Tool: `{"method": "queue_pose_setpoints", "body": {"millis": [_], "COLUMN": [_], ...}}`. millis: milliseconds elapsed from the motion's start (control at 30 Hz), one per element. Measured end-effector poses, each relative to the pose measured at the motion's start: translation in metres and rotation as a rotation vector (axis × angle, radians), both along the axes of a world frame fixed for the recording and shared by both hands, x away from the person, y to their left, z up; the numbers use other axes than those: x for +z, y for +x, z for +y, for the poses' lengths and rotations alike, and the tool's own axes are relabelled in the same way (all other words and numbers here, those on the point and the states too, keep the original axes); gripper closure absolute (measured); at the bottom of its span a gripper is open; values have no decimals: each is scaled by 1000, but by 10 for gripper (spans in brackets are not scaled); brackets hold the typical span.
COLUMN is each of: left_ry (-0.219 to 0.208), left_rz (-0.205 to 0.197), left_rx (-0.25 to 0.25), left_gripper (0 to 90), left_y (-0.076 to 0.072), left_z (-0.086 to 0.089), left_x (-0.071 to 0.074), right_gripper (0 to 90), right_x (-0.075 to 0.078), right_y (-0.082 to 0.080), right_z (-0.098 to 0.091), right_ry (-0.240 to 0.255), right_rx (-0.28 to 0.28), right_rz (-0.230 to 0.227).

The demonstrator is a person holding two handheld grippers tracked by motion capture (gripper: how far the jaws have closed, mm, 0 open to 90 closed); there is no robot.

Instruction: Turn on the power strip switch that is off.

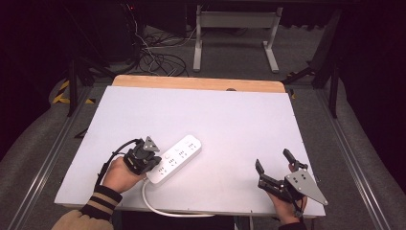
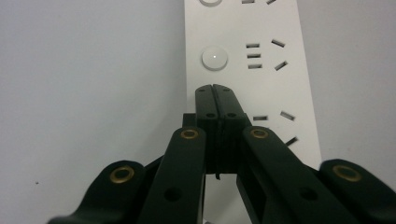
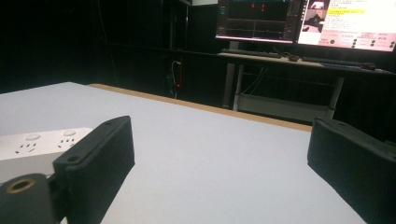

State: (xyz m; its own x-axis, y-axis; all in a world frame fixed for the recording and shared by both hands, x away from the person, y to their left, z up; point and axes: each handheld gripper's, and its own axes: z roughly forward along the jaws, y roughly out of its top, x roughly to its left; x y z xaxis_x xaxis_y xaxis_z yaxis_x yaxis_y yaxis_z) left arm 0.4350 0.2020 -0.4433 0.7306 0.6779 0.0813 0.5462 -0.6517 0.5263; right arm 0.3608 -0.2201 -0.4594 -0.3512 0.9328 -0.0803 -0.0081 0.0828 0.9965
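A: Left side first. What did the left gripper [image 1: 152, 164] look like?

B: Jaws pressed together, nothing between them. The left gripper view had the tips [image 2: 216, 88] meeting flat over the power strip [image 2: 252, 84], just short of a round white button [image 2: 215, 58]. Whether they touched the strip's face couldn't be told.

A: Where was the strip?

B: The power strip [image 1: 174, 159] lay flat on the white table [image 1: 201, 115], left of centre and near the front edge, angled so its far end pointed up and right. Its white cord [image 1: 158, 203] ran off the near end and curved along the table's front edge. The left hand [image 1: 119, 175], in a striped cuff, held the gripper at that near end.

A: Middle of the table?

B: Bare white surface, wooden edge [image 1: 198, 83] at the back.

A: Right side?

B: The right gripper [image 1: 274, 162] sat near the front right corner, well apart from the strip, jaws spread wide and holding nothing. Its grey plate [image 1: 306, 186] was on top. In the right gripper view the strip [image 3: 35, 142] showed at far left, monitors [image 3: 303, 21] on a desk beyond the table.
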Motion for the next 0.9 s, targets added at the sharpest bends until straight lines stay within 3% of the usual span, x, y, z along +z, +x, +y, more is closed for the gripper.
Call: {"method": "queue_pose_setpoints", "body": {"millis": [367,600,733,800,900], "left_ry": [2,-123,-155,-201,-310], "left_rz": [-28,-91,-137,-224,-343], "left_rx": [-12,-36,-41,-40,-15], "left_gripper": [900,900,900,900,900], "left_y": [-2,-8,-12,-17,-24], "left_z": [0,10,13,18,26], "left_x": [-2,-11,-16,-16,-8], "right_gripper": [80,82,82,82,81], "right_x": [0,1,0,1,1], "right_y": [0,0,0,0,-1], "right_z": [0,-2,-2,-1,-2], "right_ry": [-4,2,-1,1,4], "right_rx": [3,-2,-4,-4,-2], "right_rz": [0,-5,-5,-2,-4]}}
